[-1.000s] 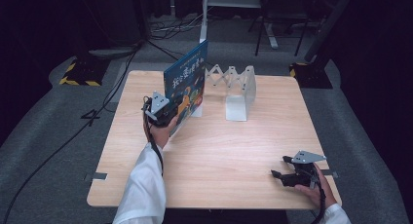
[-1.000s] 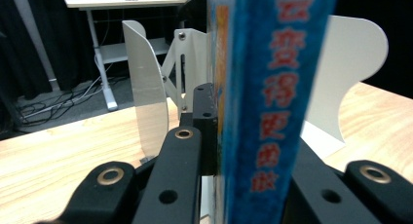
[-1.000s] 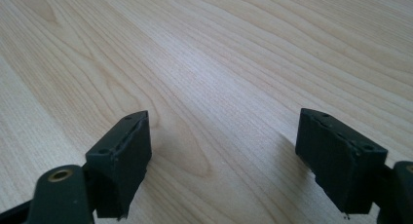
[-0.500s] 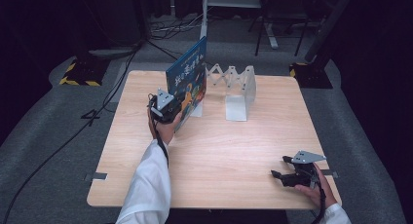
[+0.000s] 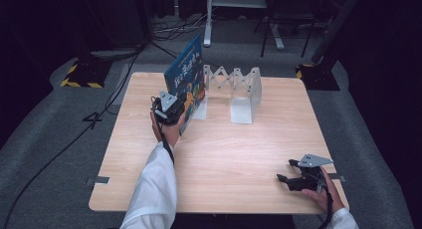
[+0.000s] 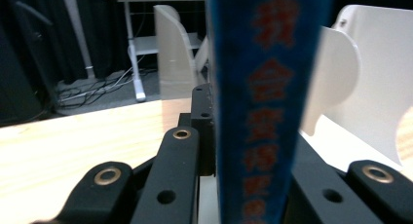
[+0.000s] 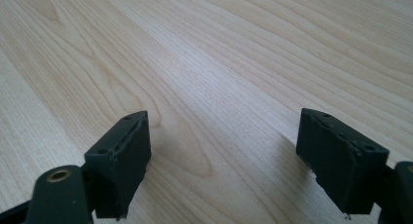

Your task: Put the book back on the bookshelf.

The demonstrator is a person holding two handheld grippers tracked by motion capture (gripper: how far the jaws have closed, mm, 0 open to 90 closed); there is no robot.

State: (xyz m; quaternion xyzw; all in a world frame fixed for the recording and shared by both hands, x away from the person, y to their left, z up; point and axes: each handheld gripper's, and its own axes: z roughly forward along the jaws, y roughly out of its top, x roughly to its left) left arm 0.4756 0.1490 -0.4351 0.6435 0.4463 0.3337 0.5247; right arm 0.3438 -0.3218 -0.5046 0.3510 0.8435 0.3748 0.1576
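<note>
Left hand-held gripper (image 5: 175,108) is pinching the blue book (image 5: 186,82) at its lower edge; jaws sit tight on both covers in the left gripper view, spine (image 6: 260,107) dead centre between them. Book stands upright, slightly tilted, at the left end of the white accordion book rack (image 5: 234,89), near the desk's (image 5: 224,154) far side (touching the rack's first divider or just beside it, can't tell). Right hand-held gripper (image 5: 291,175) rests low at the near right corner of the desk, jaws spread wide, bare wood between them, well apart from the book.
</note>
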